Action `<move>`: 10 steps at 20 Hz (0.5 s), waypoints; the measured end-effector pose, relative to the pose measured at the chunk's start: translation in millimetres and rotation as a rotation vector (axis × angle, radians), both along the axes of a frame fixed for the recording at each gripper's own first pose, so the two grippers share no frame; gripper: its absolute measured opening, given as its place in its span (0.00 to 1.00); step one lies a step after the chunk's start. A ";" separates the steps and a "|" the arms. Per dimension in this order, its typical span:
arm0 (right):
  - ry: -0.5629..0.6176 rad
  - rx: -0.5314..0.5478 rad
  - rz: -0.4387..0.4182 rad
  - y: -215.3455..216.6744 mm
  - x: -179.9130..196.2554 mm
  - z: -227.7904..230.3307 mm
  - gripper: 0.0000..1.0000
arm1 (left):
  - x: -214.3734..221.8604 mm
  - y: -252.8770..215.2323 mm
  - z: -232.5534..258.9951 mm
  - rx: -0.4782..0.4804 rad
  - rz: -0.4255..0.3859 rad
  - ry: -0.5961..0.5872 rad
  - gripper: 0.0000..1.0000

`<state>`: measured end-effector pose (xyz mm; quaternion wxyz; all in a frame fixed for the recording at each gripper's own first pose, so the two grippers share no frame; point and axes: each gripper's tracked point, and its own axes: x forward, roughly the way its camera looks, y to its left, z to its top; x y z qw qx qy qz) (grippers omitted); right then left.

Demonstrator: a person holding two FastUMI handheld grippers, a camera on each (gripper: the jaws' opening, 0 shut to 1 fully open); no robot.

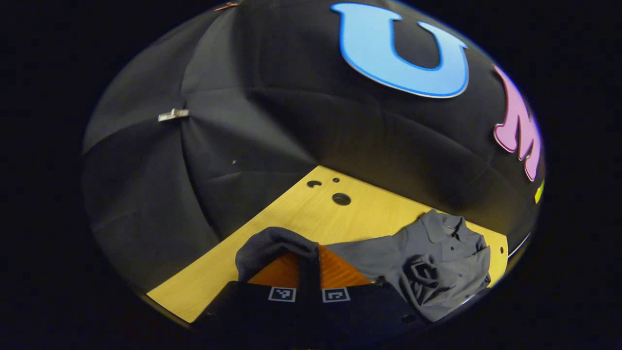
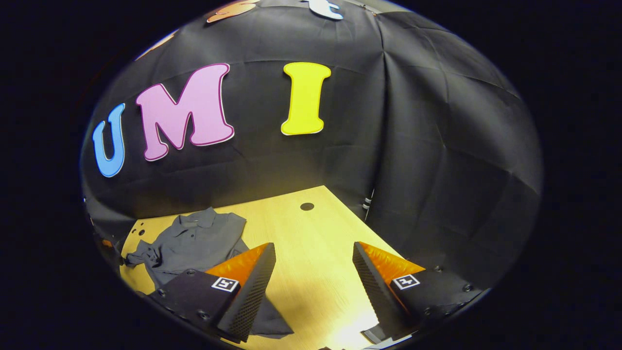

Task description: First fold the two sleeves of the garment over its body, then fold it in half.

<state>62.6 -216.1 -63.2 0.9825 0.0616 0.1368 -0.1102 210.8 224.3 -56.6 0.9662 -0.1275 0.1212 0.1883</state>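
A grey collared shirt (image 1: 437, 257) lies crumpled on the wooden table (image 1: 311, 204). In the left gripper view my left gripper (image 1: 308, 265) is shut on a sleeve (image 1: 272, 245) of that shirt, the cloth draped over its fingertips and lifted above the table, left of the shirt's body. In the right gripper view the shirt (image 2: 194, 243) lies at the left, collar toward the wall. My right gripper (image 2: 313, 272) stands open over bare table to the shirt's right, with its left finger (image 2: 252, 282) over the shirt's hem edge and nothing between the fingers.
Black cloth walls close in the table at the back and sides. Small round holes (image 1: 341, 199) mark the tabletop near the far edge; another hole (image 2: 306, 206) lies ahead of the right gripper. Bare wood stretches right of the shirt.
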 end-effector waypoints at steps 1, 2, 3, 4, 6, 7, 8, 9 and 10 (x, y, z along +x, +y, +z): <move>0.004 0.001 0.003 0.7 1.0 -1.0 0.98 | 8.8 -16.5 15.5 0.011 -0.038 -0.020 0.06; 0.003 -0.001 0.003 0.4 1.7 -0.5 0.98 | 18.6 -36.3 32.0 0.016 -0.075 -0.045 0.05; -0.001 -0.002 0.004 0.3 2.3 0.6 0.98 | 28.8 -56.6 49.0 0.020 -0.112 -0.069 0.05; -0.004 -0.001 0.009 2.2 2.4 -0.1 0.98 | 39.0 -77.0 64.0 0.026 -0.150 -0.090 0.05; -0.001 0.001 0.018 4.7 0.6 -3.7 0.98 | 60.0 -123.7 88.7 0.039 -0.240 -0.127 0.05; 0.002 0.002 0.022 5.6 0.0 -5.7 0.98 | 72.0 -151.0 101.1 0.053 -0.284 -0.143 0.05; 0.005 0.003 0.025 6.3 -0.6 -8.3 0.98 | 81.3 -177.3 110.5 0.069 -0.326 -0.154 0.05; 0.010 0.004 0.028 5.7 -1.9 -11.0 0.98 | 90.5 -202.9 113.7 0.082 -0.367 -0.160 0.05; 0.013 0.008 0.031 5.7 -3.7 -13.2 0.98 | 97.1 -229.0 115.5 0.091 -0.409 -0.159 0.05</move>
